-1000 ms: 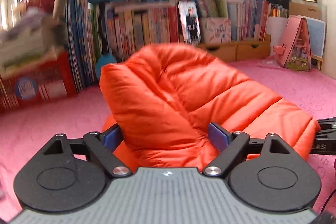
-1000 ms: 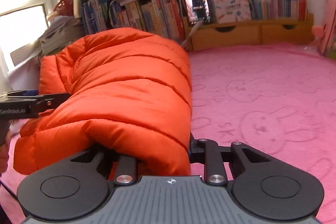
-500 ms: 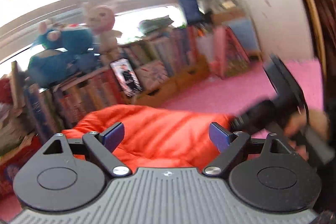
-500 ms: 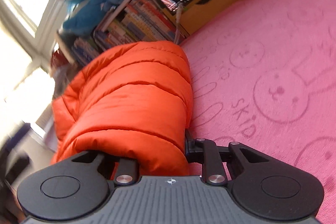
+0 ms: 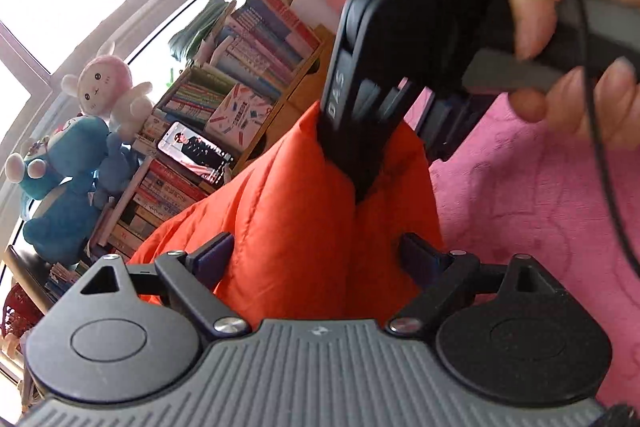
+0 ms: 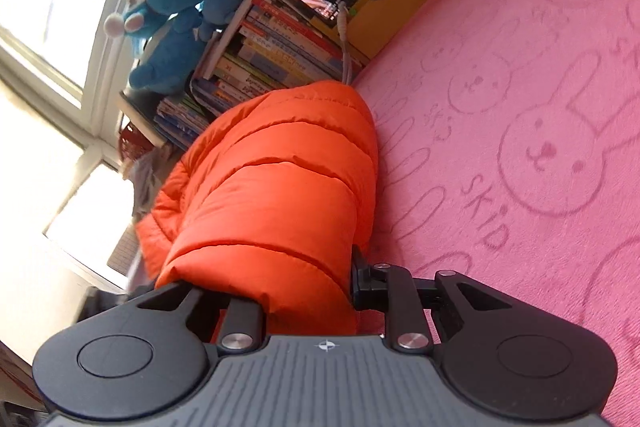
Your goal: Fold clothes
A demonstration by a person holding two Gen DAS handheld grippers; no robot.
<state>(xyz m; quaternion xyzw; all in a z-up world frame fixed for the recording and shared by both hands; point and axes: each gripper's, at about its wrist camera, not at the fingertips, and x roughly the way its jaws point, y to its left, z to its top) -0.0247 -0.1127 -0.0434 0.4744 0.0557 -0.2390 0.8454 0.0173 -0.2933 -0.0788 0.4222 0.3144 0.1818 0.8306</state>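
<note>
While the right gripper [image 6: 308, 275] stays clamped on the orange puffer jacket [image 6: 276, 187], the left gripper [image 5: 320, 259] gapes wide around it (pads not pressing).

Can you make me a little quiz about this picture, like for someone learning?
1. True or false: the right gripper is pinching the orange jacket.
2. What stands behind the jacket? A) books B) a fridge C) a bicycle
3. Fill in: the pink mat has ____ faces drawn on it.

Key: 1 true; 2 A; 3 bunny.
</note>
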